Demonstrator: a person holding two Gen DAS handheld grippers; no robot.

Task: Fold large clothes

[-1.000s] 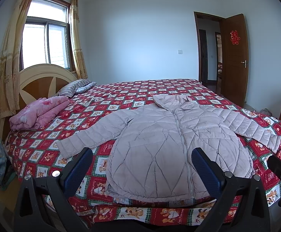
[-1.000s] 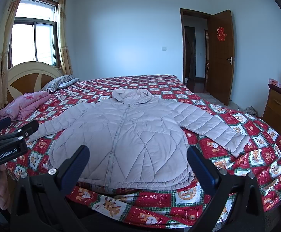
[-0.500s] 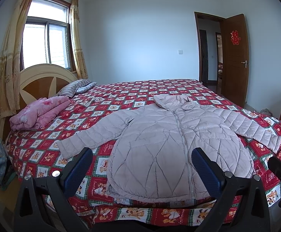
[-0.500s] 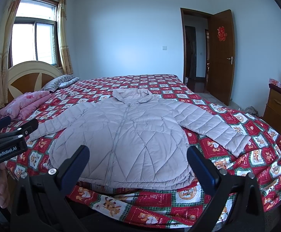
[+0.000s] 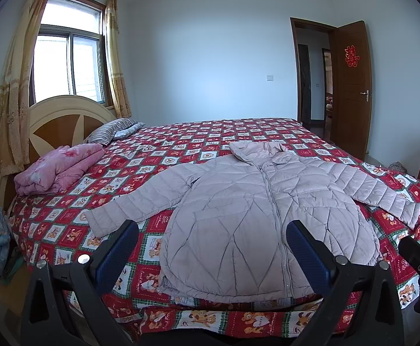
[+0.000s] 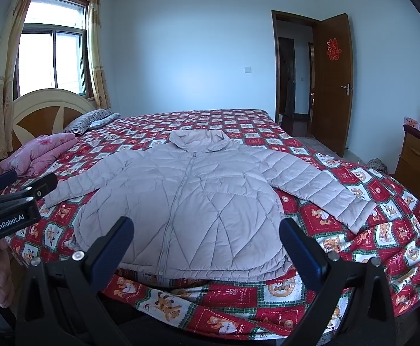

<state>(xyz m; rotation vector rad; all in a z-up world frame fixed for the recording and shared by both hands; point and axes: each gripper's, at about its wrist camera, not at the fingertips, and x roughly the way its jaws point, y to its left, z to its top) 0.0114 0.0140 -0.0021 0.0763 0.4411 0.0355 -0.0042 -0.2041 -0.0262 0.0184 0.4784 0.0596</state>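
Both grippers are built of black frames with silver screws; the fingers (image 5: 308,248) are faced with blue pads. White "GenRobot.AI" lettering is printed on the left gripper (image 6: 8,199).

pale blue walls; bright curtained window (image 5: 68,66) upper left; open wooden door (image 5: 351,86) right; patterned bed (image 5: 238,132) centre.

No visible change (right view steady)
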